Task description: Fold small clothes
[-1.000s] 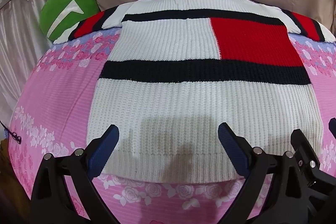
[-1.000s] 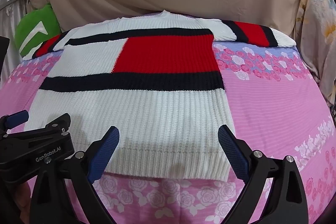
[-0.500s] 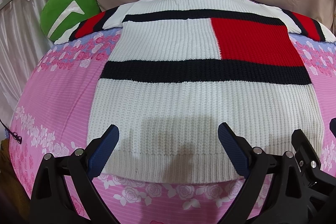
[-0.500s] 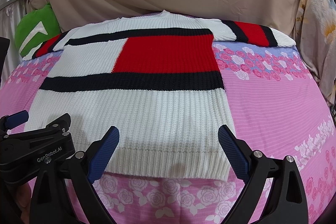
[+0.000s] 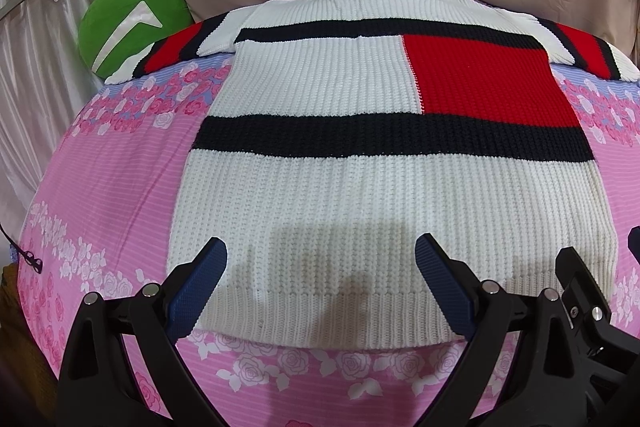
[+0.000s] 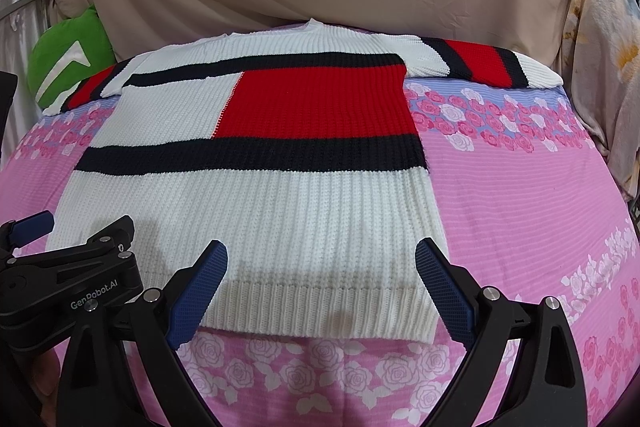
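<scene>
Sweater [image 5: 360,195] lies flat on the pink bedsheet [image 5: 108,187], hem nearest the left gripper [image 5: 320,267], jaws wide. From the right view, the right gripper [image 6: 320,267] gapes too; pinching one knit layer could bunch the fold.

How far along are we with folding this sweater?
Done: the sweater lies flat and spread on the pink bedsheet, both sleeves out to the sides. In hand: nothing; the left hand-held gripper and right hand-held gripper are open near the ribbed hem, gripping no fabric. Left: every fold; no sleeve or hem is turned over yet.
</scene>
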Tool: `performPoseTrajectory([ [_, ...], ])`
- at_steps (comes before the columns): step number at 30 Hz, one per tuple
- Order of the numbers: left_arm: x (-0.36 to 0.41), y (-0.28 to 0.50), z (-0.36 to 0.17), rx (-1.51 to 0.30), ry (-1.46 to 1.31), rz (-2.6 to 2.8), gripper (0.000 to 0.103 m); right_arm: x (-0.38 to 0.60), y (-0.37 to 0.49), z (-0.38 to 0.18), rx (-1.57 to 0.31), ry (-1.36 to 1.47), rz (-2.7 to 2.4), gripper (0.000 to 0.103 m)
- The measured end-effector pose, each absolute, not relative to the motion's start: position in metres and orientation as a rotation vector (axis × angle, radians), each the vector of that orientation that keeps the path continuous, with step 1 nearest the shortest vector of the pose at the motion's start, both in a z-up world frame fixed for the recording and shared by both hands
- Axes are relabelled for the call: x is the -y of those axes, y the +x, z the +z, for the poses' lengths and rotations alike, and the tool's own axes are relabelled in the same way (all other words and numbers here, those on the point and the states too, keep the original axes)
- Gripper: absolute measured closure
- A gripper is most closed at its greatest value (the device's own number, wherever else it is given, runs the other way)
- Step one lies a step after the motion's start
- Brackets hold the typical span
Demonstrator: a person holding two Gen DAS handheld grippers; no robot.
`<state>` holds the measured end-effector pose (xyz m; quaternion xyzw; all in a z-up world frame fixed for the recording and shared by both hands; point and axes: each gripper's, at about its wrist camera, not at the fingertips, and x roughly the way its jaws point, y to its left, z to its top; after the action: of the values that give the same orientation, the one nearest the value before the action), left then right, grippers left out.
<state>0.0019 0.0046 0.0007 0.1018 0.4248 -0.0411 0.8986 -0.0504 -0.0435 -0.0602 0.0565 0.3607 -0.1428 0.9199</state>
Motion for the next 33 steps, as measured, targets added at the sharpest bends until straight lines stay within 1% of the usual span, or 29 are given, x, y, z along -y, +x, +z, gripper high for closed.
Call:
performPoseTrajectory([
  [33,-0.0083,0.0024,0.0014,-0.882,0.212,-0.083,0.01,0.0454,-0.0525,-0.0635,-0.745,0.123,-0.29,0.009],
])
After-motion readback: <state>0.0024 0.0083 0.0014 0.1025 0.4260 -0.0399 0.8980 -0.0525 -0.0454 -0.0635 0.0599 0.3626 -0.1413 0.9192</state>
